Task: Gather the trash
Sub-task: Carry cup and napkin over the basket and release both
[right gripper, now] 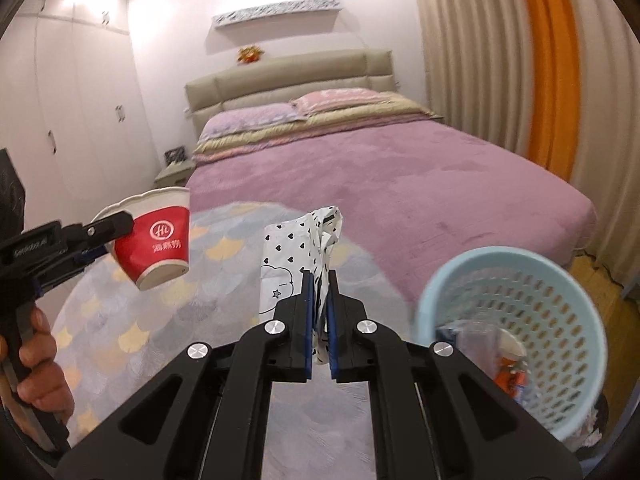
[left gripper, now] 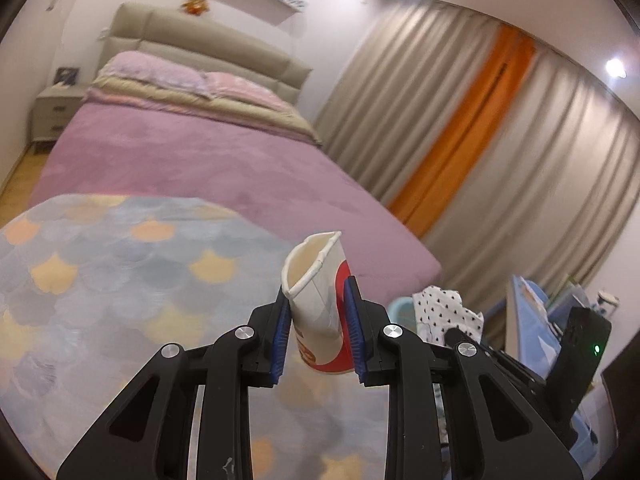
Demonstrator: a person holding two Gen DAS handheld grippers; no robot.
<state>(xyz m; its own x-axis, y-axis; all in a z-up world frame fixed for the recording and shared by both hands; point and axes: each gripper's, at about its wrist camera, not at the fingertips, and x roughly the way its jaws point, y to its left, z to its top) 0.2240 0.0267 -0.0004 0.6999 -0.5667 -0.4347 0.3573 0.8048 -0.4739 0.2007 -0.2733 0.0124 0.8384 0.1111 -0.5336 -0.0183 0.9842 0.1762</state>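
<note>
My left gripper [left gripper: 318,300] is shut on a squashed red and white paper cup [left gripper: 318,312], held in the air above the bed's foot. The cup also shows in the right wrist view [right gripper: 154,240], at the left, held by the left gripper [right gripper: 106,240]. My right gripper [right gripper: 319,286] is shut on a crumpled white wrapper with black hearts [right gripper: 304,248]. That wrapper shows in the left wrist view [left gripper: 444,312] too. A light blue perforated trash basket [right gripper: 516,336] stands at the lower right with some trash inside.
A bed with a purple cover [right gripper: 400,176] fills the middle, with a scale-patterned blanket [right gripper: 180,288] at its foot. Beige and orange curtains [right gripper: 500,60] hang on the right. White wardrobes [right gripper: 72,100] and a nightstand [right gripper: 174,172] stand on the left. Wooden floor [right gripper: 592,280] lies by the basket.
</note>
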